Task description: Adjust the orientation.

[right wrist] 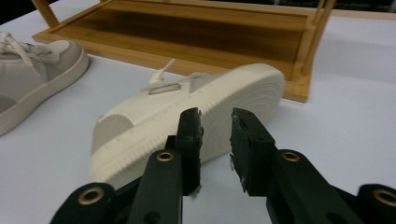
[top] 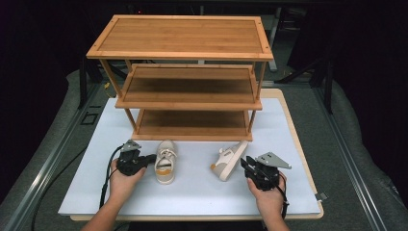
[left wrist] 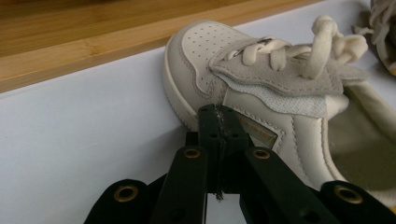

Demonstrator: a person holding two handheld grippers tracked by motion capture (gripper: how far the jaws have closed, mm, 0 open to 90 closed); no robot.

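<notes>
Two cream shoes on my white table, in front of the wooden rack. The upright shoe sits left; my left gripper, jaws pressed together, tips against its side. The tipped shoe lies sole toward my right gripper, jaws slightly parted, holding nothing.

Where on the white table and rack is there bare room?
All three shelves of the wooden rack are bare, as are the white table strips between both hands and beside the rack. Crowded: the front, with upright shoe and tipped shoe.
</notes>
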